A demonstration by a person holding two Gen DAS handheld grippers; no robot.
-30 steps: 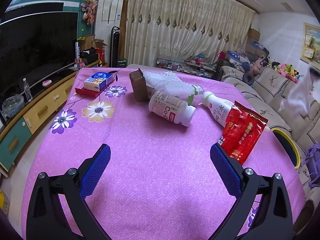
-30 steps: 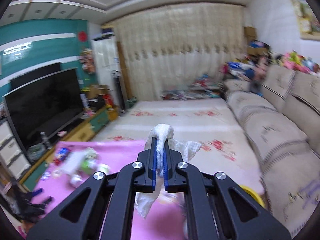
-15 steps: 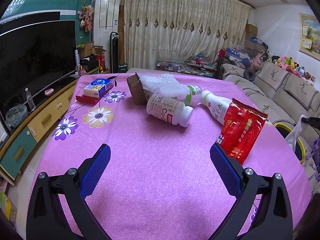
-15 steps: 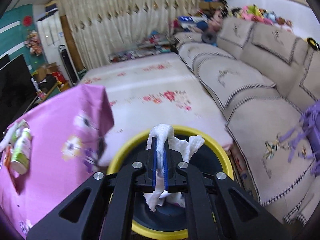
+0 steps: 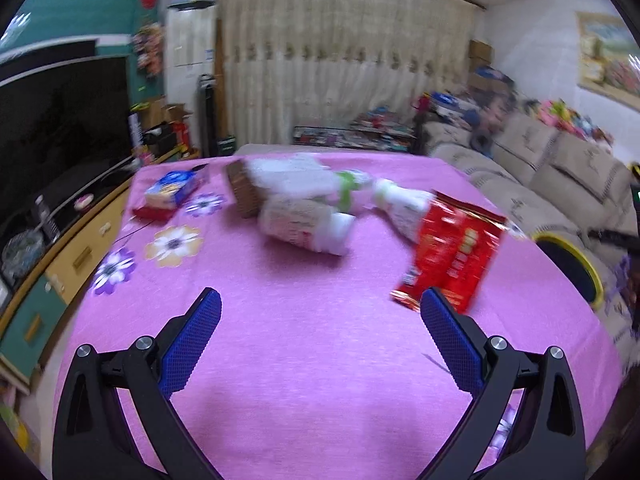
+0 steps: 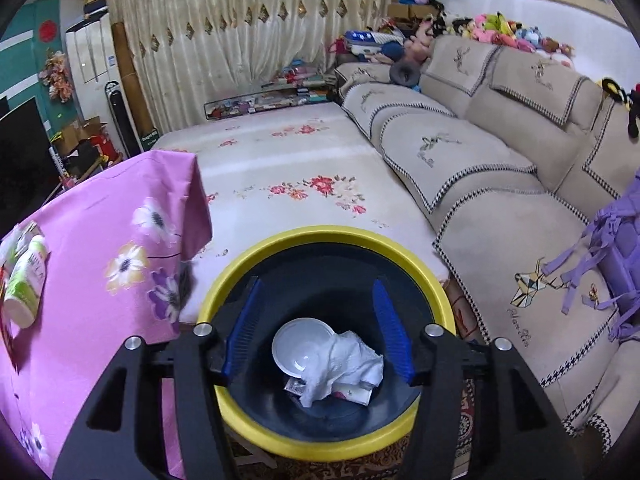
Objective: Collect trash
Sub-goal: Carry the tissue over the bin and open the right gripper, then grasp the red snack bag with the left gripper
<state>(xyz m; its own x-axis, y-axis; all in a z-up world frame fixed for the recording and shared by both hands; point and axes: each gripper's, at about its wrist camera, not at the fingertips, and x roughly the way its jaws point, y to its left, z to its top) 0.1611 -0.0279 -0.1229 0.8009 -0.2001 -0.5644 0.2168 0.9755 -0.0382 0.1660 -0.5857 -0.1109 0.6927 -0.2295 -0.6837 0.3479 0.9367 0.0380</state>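
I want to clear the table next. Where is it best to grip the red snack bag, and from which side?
Probably grip the red snack bag at its near short edge, approaching from the near side. It lies flat and thin, lengthwise away from the open left gripper, so this edge comes first.

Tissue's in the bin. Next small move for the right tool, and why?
Probably lift the right tool, jaws opening, up out of the yellow-rimmed bin and back toward the pink table. The white tissue lies free inside, touching neither pad, while bottles and a red packet remain on the table.

Right gripper jaws opening, empty
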